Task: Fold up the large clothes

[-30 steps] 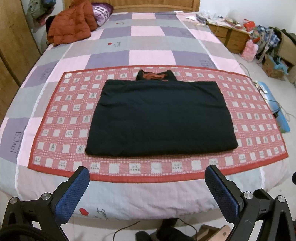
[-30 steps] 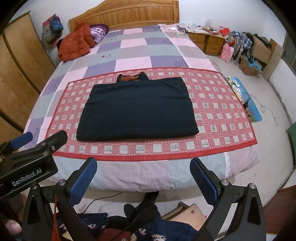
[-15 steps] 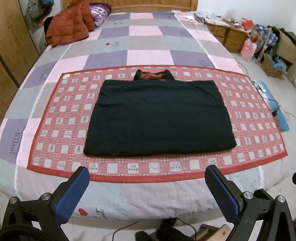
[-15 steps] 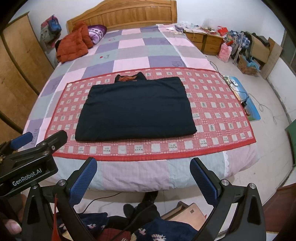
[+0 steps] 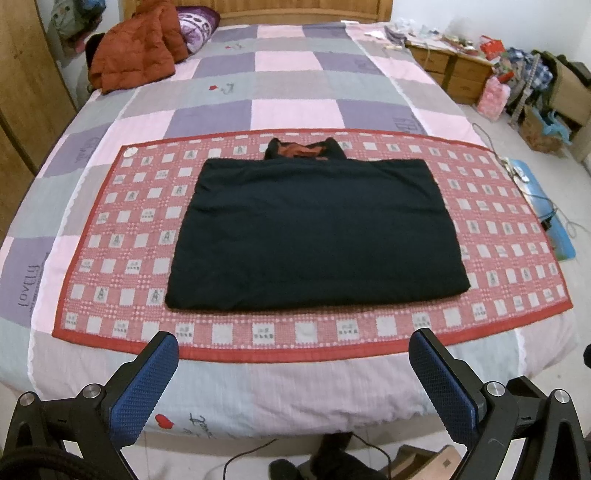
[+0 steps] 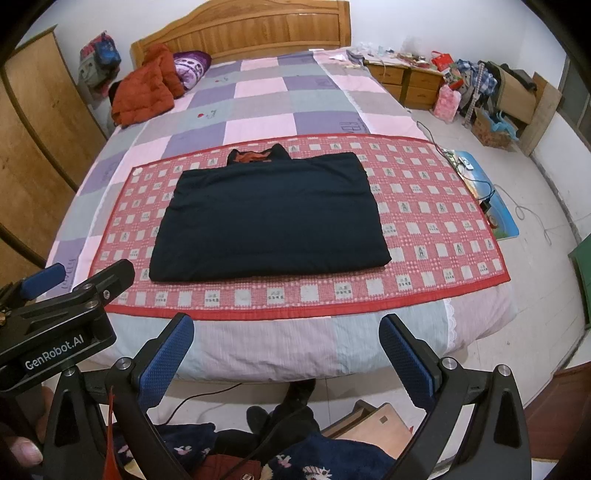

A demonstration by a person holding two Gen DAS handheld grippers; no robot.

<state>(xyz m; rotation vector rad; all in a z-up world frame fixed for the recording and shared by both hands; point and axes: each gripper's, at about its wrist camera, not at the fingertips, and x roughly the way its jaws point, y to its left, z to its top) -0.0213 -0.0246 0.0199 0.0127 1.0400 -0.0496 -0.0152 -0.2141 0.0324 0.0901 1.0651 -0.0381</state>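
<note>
The left gripper point(image 5: 293, 341) hangs off the foot of the bed with its blue-padded fingers point(image 5: 147, 384) spread wide and nothing between them. The right gripper point(image 6: 286, 328) is held the same way, jaws wide apart and empty, beside the left tool's black body at its left.

Ahead of both, well apart from the fingertips, the dark navy padded jacket point(image 5: 314, 229) lies flat and folded into a rectangle in the middle of a red checked mat point(image 5: 122, 236). Its collar, with what looks like an orange lining, pokes out at the far edge.

The mat lies across a pink, grey and purple patchwork bedspread point(image 5: 288, 88). An orange puffer jacket point(image 5: 136, 59) is heaped near the wooden headboard point(image 6: 251, 29).
</note>
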